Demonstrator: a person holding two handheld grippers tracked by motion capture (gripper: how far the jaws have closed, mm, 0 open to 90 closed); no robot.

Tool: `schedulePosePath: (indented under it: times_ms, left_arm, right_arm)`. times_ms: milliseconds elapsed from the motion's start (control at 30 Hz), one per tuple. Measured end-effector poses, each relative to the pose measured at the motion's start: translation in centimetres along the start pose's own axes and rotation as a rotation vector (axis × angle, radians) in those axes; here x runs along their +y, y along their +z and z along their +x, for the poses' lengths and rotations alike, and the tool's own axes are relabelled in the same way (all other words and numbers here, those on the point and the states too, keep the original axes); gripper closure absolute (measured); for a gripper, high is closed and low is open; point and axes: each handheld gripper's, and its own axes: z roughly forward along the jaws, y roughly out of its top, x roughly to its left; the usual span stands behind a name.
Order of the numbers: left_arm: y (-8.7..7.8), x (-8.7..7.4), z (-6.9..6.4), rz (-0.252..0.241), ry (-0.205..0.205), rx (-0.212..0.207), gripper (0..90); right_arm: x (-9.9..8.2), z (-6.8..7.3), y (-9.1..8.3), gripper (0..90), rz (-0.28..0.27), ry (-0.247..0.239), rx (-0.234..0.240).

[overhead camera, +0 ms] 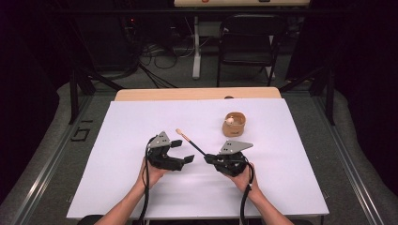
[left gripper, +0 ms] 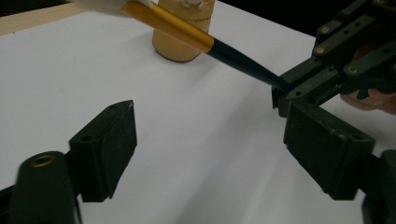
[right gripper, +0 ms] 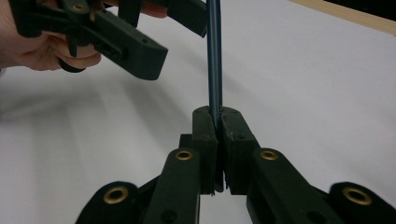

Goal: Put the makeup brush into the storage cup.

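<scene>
Your right tongs (right gripper: 218, 116) clamp the dark-handled, gold-ferruled brush (overhead camera: 190, 142); your left tongs (left gripper: 210, 154) gape wide, empty. High view adds the round wooden cup (overhead camera: 234, 123) at 1 o'clock.

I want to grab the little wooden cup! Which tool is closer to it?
The right tool is closer. It sits just below the wooden cup, shut on a brush. The left tool is open, farther off to the cup's lower left.

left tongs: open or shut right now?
Open. The left tongs show a wide gap of bare white table cover between their two black pads, gripping nothing; the dark-handled brush is clamped in the right tongs.
</scene>
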Motion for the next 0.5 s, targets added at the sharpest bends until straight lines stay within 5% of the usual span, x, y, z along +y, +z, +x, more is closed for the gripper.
schedulePosePath:
  times_ms: [333,500]
  left_arm:
    - [-0.2,0.1,0.2,-0.052,-0.023,0.005,47.6]
    - [-0.1,-0.1,0.4,-0.067,-0.055,-0.020,54.3]
  right_arm:
    - [-0.5,0.3,0.9,85.3,0.040,-0.008,0.010]
    - [-0.7,0.4,1.4,85.3,0.062,-0.008,0.013]
